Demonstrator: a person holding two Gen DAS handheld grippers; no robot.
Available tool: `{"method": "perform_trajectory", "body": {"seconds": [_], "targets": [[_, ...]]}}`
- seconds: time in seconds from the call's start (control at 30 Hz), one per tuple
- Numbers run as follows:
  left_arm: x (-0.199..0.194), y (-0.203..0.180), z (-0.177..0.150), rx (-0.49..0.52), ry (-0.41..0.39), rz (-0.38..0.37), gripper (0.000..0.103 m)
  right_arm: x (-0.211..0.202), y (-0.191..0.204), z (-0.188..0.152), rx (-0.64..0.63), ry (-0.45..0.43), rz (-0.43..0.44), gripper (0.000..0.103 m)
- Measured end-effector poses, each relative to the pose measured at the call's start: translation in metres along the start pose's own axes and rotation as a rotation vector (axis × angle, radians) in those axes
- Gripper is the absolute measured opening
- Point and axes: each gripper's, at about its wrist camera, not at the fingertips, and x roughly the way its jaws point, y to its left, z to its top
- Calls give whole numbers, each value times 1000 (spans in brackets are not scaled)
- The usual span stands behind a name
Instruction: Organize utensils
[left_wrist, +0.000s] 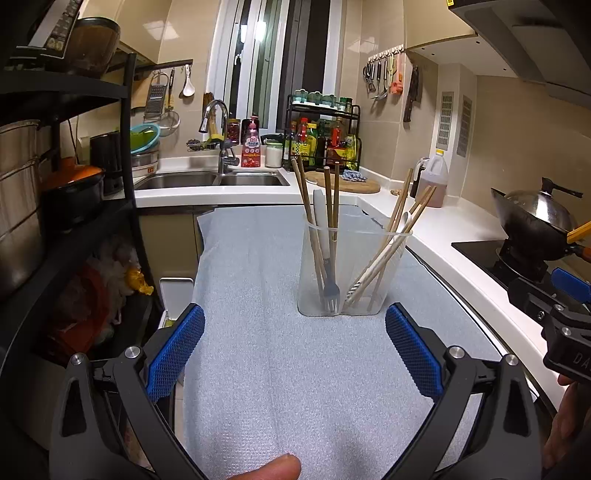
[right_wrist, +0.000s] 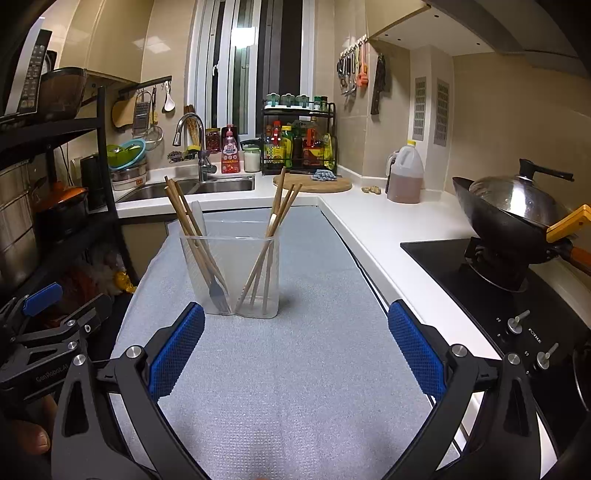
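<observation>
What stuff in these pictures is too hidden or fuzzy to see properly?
- Right compartment of the clear holder, left wrist view: a pale utensil shows, its head hidden behind the chopsticks.
- Sink basin, both views: contents hidden by its rim.
- Hanging tools, right wrist view: too small.

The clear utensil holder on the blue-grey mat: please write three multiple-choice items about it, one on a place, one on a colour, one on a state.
1. Where does the fork stand in the clear utensil holder?
A. left compartment
B. right compartment
C. flat on the mat

2. What colour are the pads of the left gripper?
A. red
B. blue
C. white

3. How are both grippers?
A. shut on chopsticks
B. shut on the fork
C. open and empty

Answers:
1. A, its tines rest at the bottom left, beside wooden chopsticks.
2. B, both pads are blue mesh.
3. C, the right gripper and the left show only the mat between wide jaws.
</observation>
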Motion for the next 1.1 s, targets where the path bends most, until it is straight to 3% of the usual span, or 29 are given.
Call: {"method": "perform_trajectory", "body": {"seconds": [1.1], "targets": [[0, -8, 3, 12, -7, -4, 95, -3, 1, 1, -6, 1, -1, 98]]}}
